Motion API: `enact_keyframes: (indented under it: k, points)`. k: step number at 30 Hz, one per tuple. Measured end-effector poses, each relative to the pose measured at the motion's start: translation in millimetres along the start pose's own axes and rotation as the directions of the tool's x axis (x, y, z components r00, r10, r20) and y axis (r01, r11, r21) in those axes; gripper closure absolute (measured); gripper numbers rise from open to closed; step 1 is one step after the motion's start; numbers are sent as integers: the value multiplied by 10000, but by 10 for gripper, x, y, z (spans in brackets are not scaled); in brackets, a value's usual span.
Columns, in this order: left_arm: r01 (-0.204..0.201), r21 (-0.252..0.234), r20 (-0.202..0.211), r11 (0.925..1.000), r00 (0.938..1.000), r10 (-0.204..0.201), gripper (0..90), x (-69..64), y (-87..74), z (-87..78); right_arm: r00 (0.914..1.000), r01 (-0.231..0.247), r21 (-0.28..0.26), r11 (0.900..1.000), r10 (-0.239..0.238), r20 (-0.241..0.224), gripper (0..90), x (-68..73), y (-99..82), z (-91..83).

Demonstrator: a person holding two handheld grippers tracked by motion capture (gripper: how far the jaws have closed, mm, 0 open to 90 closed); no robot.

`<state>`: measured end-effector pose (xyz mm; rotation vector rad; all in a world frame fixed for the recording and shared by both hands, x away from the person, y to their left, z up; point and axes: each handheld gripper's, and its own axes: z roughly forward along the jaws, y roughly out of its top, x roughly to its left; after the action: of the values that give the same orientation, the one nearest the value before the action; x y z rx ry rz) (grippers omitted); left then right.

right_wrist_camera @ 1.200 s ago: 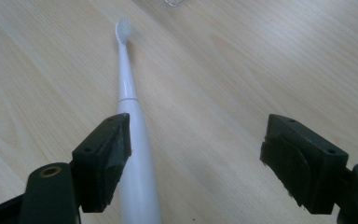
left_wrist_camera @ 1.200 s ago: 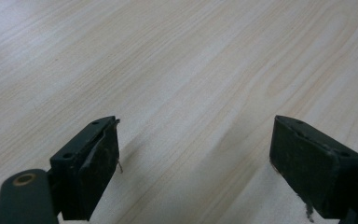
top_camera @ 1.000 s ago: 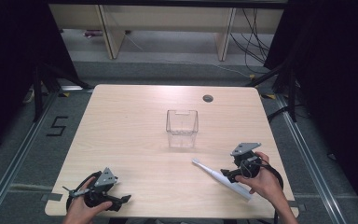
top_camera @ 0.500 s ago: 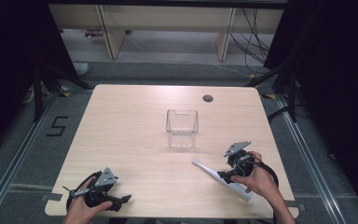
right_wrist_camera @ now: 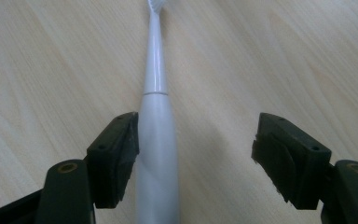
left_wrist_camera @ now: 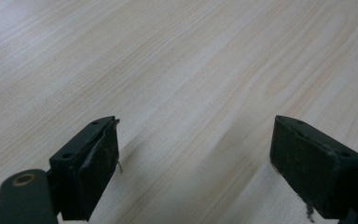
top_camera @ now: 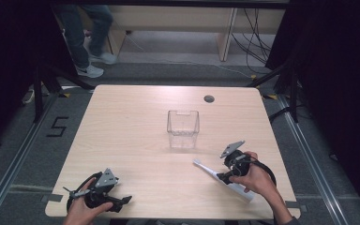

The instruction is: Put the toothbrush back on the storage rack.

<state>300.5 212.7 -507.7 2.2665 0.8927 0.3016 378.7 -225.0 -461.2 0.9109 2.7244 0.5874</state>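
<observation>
Right gripper view: my jaws are closing around the electric toothbrush (right_wrist_camera: 156,140), not clamped yet; left gripper (top_camera: 104,193) idles, jaws apart, and nothing's in the clear container (top_camera: 183,129).

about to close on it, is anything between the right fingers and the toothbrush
Nothing visible. The white toothbrush lies flat on the table, already between the right gripper fingers, which have just been closing. One finger sits right beside the handle; the other stands apart across bare wood.
</observation>
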Motion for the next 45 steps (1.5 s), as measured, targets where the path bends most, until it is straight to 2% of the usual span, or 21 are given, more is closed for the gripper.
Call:
enact_keyframes:
  k: [6,7,10,12,13,14,15,18,19,20,25,29,32,35,37,38,39,40,41,42,45]
  points:
    - [3,7,-8,10000,10000,-3,151,1,0,0,10000,-23,190,9998,24,-61,337,9,24,11]
    - [4,3,-7,10000,10000,-4,152,0,-1,0,9998,155,191,9997,-152,-111,347,2,36,15]
    - [-1,1,-3,10000,10000,1,151,0,1,-1,9997,143,281,9995,-138,-178,360,-1,49,28]
    - [-5,-1,0,10000,10000,5,151,0,1,-2,9994,287,618,9977,-276,-187,375,-7,66,41]
    - [3,-2,-6,10000,10000,-3,151,0,0,-1,9991,434,488,9979,-432,-39,378,-5,72,45]
    - [3,-2,-6,10000,10000,-3,152,0,0,-1,9991,434,488,9979,-432,-39,378,-5,72,45]
    - [5,-7,-6,10000,10000,-5,151,0,0,-1,9997,208,498,9985,-204,-99,383,19,84,56]
    - [5,-8,-8,10000,10000,-5,151,0,0,-1,9996,233,547,9982,-224,-185,397,17,96,62]
    - [-7,-8,-2,10000,10000,7,151,0,1,-2,9995,75,716,9974,-52,-318,406,22,105,63]
    - [-38,7,-10,10000,10000,38,151,2,2,-4,9991,346,629,9974,-329,-266,410,11,111,65]
    - [-18,-10,-7,10000,10000,18,151,1,1,-4,9994,178,811,9965,-155,-298,432,23,140,75]
    - [-13,-16,-14,10000,10000,13,151,1,2,-4,9983,397,866,9954,-358,-467,440,21,162,88]
    - [-18,-11,-10,10000,10000,18,151,1,2,-4,9980,332,1016,9943,-275,-572,458,46,172,107]
    - [-31,-8,-5,10000,10000,31,151,0,2,-4,9965,600,1334,9892,-517,-649,486,68,189,130]
    - [-14,-19,-11,10000,10000,14,151,0,2,-5,9967,548,1516,9869,-450,-673,509,87,200,137]
    - [-13,-21,-10,10000,10000,13,152,0,2,-5,9945,906,1534,9840,-812,-666,517,61,208,142]
    - [-13,-21,-10,10000,10000,13,151,0,2,-5,9945,906,1534,9840,-812,-666,517,61,208,142]
    - [-26,-13,-5,10000,10000,26,151,0,2,-5,9968,565,1706,9837,-459,-654,538,88,224,148]
    - [-26,-13,-5,10000,10000,26,151,0,2,-5,9968,565,1706,9837,-459,-654,538,88,224,148]
    - [-28,-17,-7,10000,10000,28,151,0,3,-6,9943,804,1762,9811,-667,-828,548,76,240,158]
    - [-22,-27,-9,10000,10000,22,151,0,3,-7,9959,623,2018,9774,-477,-764,560,86,259,171]
